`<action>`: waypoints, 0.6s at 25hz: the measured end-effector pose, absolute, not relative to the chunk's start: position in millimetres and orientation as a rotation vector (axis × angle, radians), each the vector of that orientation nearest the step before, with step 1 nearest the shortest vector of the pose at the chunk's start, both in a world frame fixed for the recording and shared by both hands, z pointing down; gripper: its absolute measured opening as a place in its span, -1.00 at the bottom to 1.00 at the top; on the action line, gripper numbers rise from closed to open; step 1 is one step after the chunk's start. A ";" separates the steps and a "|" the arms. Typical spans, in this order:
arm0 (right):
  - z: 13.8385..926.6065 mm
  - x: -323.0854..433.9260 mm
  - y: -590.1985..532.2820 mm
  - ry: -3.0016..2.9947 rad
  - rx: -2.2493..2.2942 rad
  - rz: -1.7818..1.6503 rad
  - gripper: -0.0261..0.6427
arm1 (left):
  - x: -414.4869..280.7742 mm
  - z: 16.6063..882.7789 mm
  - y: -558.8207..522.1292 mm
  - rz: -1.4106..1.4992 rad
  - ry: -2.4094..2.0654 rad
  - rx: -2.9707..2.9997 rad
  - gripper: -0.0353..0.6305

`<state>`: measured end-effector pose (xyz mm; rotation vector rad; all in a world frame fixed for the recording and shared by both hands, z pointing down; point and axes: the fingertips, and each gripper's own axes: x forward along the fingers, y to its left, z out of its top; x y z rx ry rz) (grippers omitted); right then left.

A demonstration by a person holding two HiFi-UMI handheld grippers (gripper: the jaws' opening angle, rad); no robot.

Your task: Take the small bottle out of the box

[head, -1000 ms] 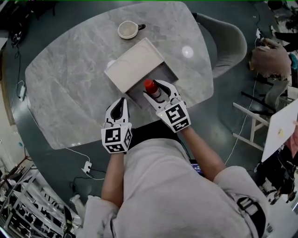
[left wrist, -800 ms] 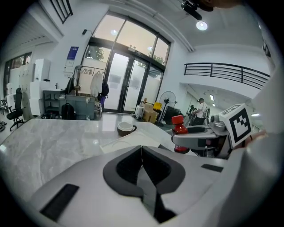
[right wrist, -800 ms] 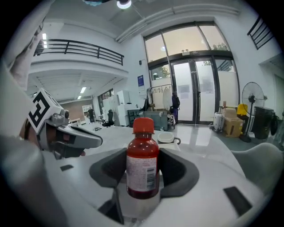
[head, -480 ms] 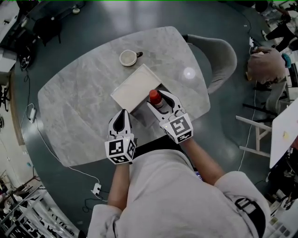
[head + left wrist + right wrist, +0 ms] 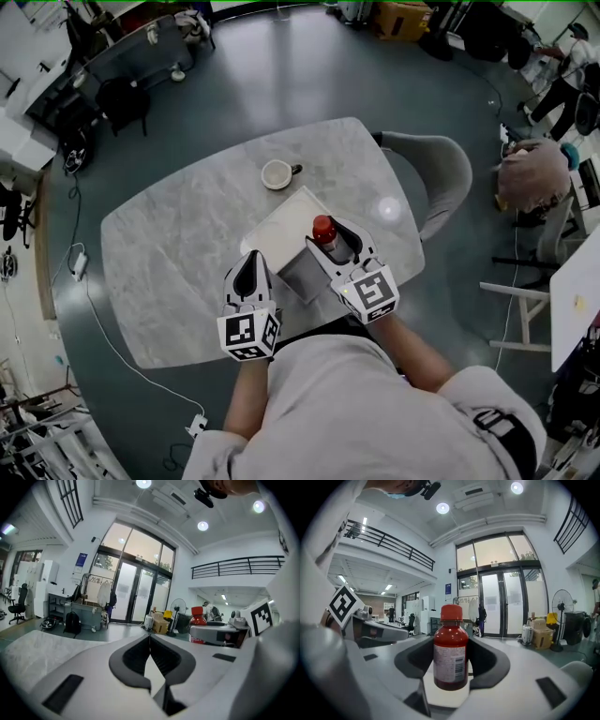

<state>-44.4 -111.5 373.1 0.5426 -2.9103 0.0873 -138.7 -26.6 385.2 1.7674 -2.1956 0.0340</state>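
A small red bottle with a red cap stands upright between the jaws of my right gripper, which is shut on it above the box. In the right gripper view the bottle fills the middle, its label facing me, with a dark pad on each side. The white box lies on the marble table, its lid laid back and its grey inside showing. My left gripper hovers at the box's near left corner; its jaws meet, with nothing between them. From there the bottle shows to the right.
A cream cup stands on the table beyond the box. A grey chair is pushed against the table's right side. A person sits further right by a white table frame. A cable trails on the floor at left.
The right gripper has lifted the bottle higher over the box. The head view has pulled back, so more floor shows. The left gripper stays shut beside the box.
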 end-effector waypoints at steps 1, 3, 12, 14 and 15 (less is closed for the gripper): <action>365.3 -44.2 -112.8 -2.924 0.550 0.083 -0.23 | -139.3 376.3 -28.5 0.007 -2.209 1.779 -0.82; 351.2 -43.5 -114.9 -2.950 0.568 0.080 -0.22 | -139.7 360.7 -31.9 -0.021 -2.235 1.812 -0.82; 309.0 -37.1 -116.1 -3.011 0.636 0.016 -0.22 | -139.7 318.0 -32.1 -0.022 -2.319 1.917 -0.82; 302.5 -36.5 -115.8 -3.022 0.632 0.004 -0.23 | -140.7 312.3 -31.5 -0.035 -2.331 1.924 -0.82; 299.7 -35.9 -115.7 -3.025 0.637 -0.003 -0.23 | -141.4 309.3 -31.3 -0.041 -2.337 1.928 -0.82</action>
